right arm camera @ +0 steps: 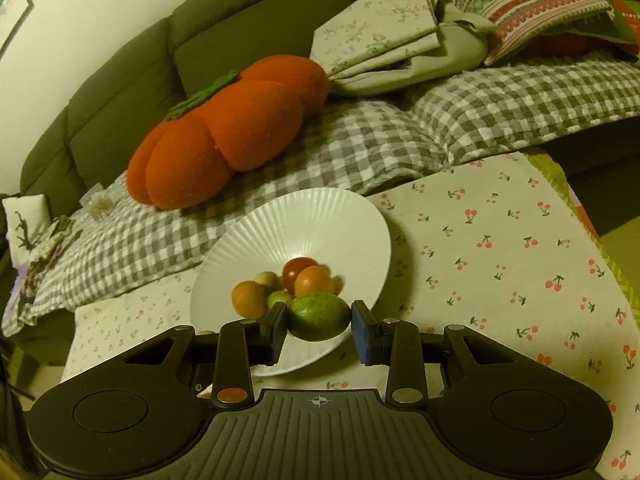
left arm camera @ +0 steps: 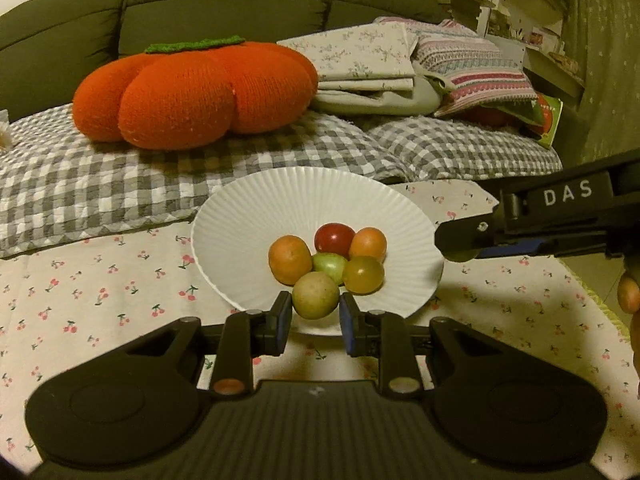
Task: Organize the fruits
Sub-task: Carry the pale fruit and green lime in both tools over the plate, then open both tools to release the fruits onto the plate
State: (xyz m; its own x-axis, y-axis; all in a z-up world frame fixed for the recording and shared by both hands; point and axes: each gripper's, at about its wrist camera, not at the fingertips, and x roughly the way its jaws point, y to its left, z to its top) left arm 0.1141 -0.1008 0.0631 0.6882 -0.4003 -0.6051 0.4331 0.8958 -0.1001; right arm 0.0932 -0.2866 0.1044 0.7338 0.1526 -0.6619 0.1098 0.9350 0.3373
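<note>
Six small fruits point(left arm camera: 328, 266) already sit in the white plate point(left arm camera: 248, 216), while both parted grippers, left gripper point(left arm camera: 315, 320) and right gripper point(right arm camera: 320, 326), each seemingly release another.

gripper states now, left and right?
Left gripper: open, fingers flanking the yellowish fruit, gaps visible.
Right gripper: open around the green fruit.

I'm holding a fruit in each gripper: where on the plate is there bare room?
The white ribbed plate is bare across its far half and left side, toward the grey checked quilt. The near right is crowded: red tomato, two orange fruits and greenish ones huddle together. The cherry-print cloth beside it is open.
</note>
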